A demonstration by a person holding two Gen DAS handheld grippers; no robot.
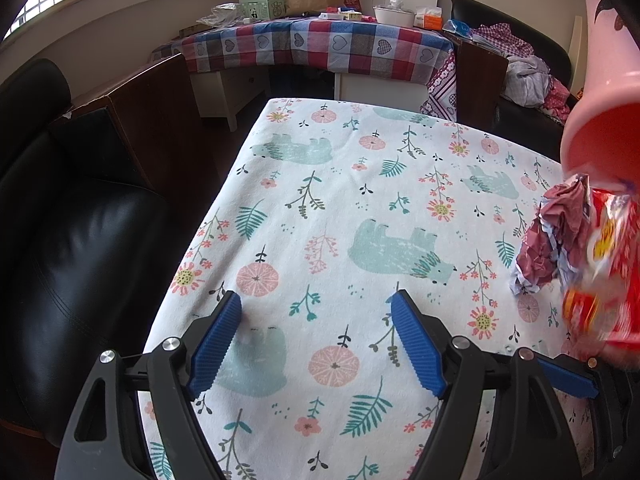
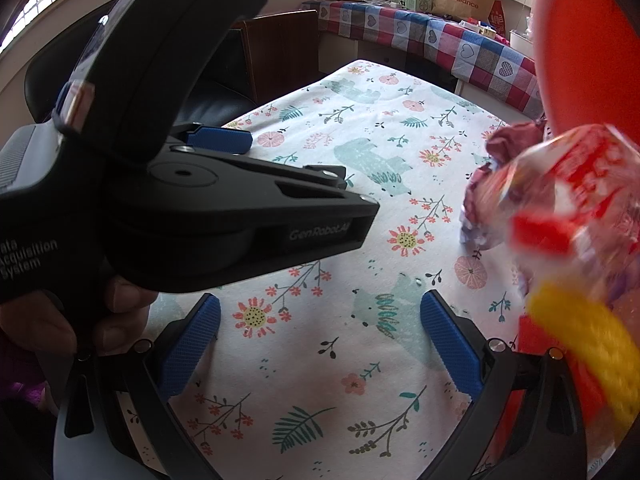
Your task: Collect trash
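Both the left gripper (image 1: 316, 344) and right gripper (image 2: 320, 348) gape empty over the floral tablecloth (image 1: 340, 208); a crumpled maroon paper wad (image 1: 540, 248) and blurred red plastic wrapper (image 1: 600, 264) sit below a tilted pink bin (image 1: 600, 128), apparently spilling out or uncollected.

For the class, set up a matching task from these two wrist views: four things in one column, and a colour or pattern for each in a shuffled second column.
Column 1:
1. crumpled paper ball
2. snack wrapper
3. tilted bin
4. far table's cloth

Column 2:
A. pink outside, red inside
B. checked with hearts
C. dark pink and white
D. red, yellow and clear

Pairs: 1-C, 2-D, 3-A, 4-B
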